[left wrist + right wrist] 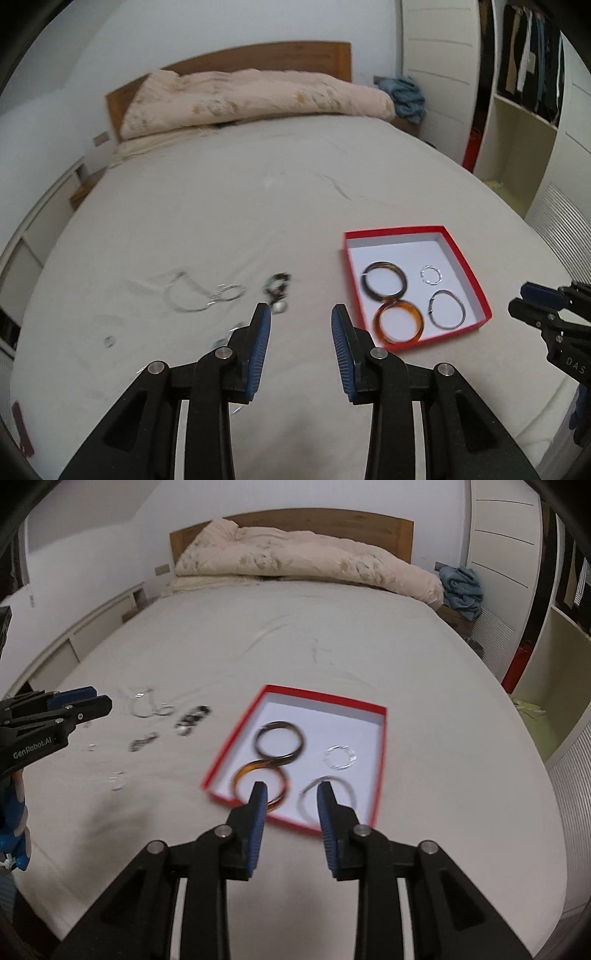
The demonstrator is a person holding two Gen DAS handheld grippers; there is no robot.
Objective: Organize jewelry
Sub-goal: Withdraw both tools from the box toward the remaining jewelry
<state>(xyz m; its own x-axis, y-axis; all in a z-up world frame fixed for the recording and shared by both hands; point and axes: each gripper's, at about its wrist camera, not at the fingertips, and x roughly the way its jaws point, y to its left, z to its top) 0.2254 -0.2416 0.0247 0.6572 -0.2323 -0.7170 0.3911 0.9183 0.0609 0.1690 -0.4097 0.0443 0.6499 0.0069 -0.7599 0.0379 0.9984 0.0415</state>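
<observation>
A red box (472,275) (382,753) with a white floor lies on the bed. In it are a dark bangle (384,283) (279,746), an amber bangle (399,324) (258,781), a thin silver bangle (447,309) (327,797) and a small silver ring bracelet (431,275) (340,757). Loose jewelry lies left of the box: a silver necklace (192,295) (142,705), a dark beaded piece (277,286) (192,716) and small bits (109,341) (117,781). My left gripper (301,321) is open and empty above the sheet near the beaded piece. My right gripper (291,794) is open and empty over the box's near edge.
A rolled pink duvet (251,99) (306,563) lies against the wooden headboard (325,55). A blue cloth (406,96) sits at the far right corner. An open wardrobe (524,110) stands to the right. The white sheet (258,206) stretches beyond the jewelry.
</observation>
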